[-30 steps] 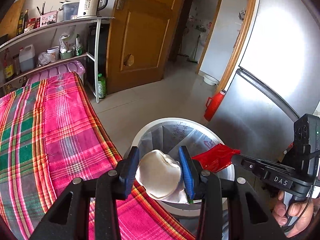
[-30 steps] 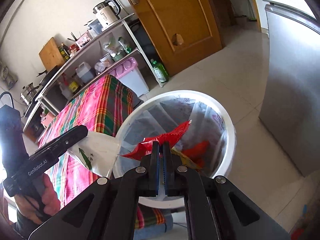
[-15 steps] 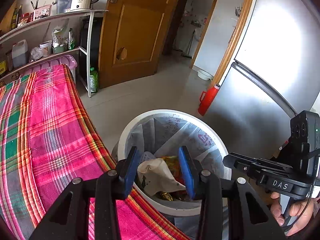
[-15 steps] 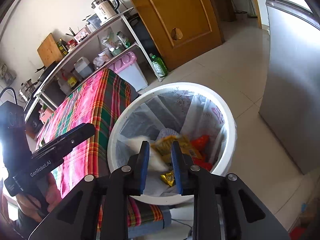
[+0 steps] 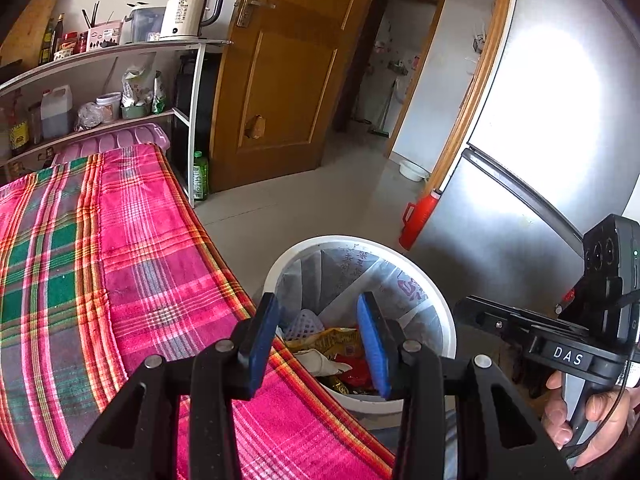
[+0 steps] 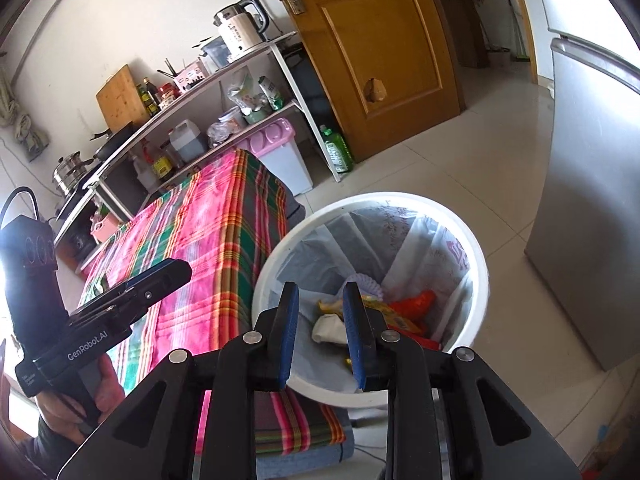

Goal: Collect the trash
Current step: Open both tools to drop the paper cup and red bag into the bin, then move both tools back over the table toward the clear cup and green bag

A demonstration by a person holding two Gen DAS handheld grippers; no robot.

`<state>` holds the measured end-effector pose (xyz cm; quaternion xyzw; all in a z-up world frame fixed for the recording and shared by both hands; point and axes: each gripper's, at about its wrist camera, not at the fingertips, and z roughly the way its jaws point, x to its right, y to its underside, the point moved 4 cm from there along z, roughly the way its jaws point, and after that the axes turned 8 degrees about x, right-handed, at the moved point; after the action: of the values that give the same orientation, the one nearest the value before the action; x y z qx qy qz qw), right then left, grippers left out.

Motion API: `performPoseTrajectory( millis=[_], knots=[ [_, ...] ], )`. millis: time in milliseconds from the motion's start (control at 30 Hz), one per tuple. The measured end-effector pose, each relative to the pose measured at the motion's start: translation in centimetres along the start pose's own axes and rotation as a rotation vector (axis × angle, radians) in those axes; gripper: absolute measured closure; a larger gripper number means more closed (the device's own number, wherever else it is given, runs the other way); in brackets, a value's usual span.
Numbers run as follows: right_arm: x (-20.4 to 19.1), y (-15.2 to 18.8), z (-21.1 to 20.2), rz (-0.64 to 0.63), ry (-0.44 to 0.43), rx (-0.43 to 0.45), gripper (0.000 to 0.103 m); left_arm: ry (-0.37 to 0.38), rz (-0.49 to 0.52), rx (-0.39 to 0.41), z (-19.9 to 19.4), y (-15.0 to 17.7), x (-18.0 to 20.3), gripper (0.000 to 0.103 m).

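A white round trash bin [image 5: 360, 240] [image 6: 400, 196] lined with a plastic bag stands on the floor beside the table. Inside lie a crumpled white paper [image 5: 320, 362] [image 6: 326, 328], a yellow wrapper [image 5: 328, 338] [image 6: 384, 312] and a red wrapper [image 5: 356, 372] [image 6: 416, 302]. My left gripper [image 5: 318, 304] hangs open above the bin's near edge, nothing between its blue pads. My right gripper [image 6: 320, 292] is also open and empty, its jaws a narrower gap apart, over the bin's near side. Each view shows the other gripper, held by a hand, off to the side.
A table under a pink and green plaid cloth [image 5: 120, 260] [image 6: 208, 232] borders the bin on the left. A silver fridge [image 5: 520, 160] [image 6: 592, 200] stands to the right, with a red thermos [image 5: 420, 220] at its foot. Behind are a shelf with a kettle [image 5: 192, 8] and a wooden door [image 5: 280, 80].
The white wad left my left gripper and the red wrapper left my right gripper; both now lie in the bin. The right jaws opened. Both grippers pulled back slightly.
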<state>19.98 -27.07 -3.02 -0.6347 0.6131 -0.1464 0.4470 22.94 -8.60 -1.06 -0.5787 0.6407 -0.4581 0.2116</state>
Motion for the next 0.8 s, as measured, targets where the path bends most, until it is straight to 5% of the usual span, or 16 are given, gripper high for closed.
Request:
performPoseTrajectory(
  millis=[800],
  knots=[
    [-10.2, 1.7, -1.2, -0.184, -0.144, 0.031, 0.067, -0.145, -0.049, 0.106, -9.3, 1.3, -5.2, 0.060]
  ],
)
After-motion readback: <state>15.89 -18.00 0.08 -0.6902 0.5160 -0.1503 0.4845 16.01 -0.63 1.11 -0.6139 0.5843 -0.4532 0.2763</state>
